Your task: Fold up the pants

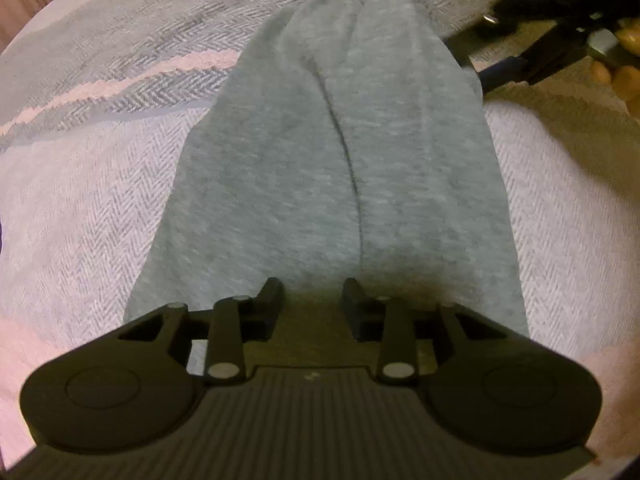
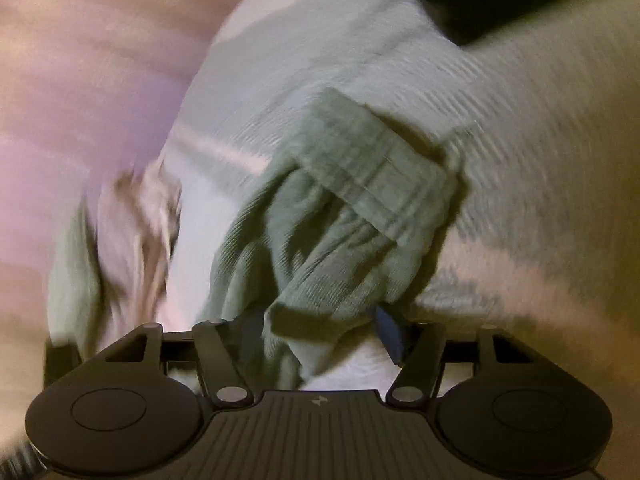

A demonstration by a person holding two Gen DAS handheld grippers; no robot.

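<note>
Blurring hides right gripper [image 2: 316,332] fingertips behind pants [image 2: 340,208].

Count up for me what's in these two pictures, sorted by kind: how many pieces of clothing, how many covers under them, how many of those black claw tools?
Clothing: 1, the grey pants
Bed covers: 1, the pale herringbone blanket
Claw tools: 2, the left gripper, open over the pants, and the right gripper, with a bunched pants end between its jaws
Total: 4
</note>
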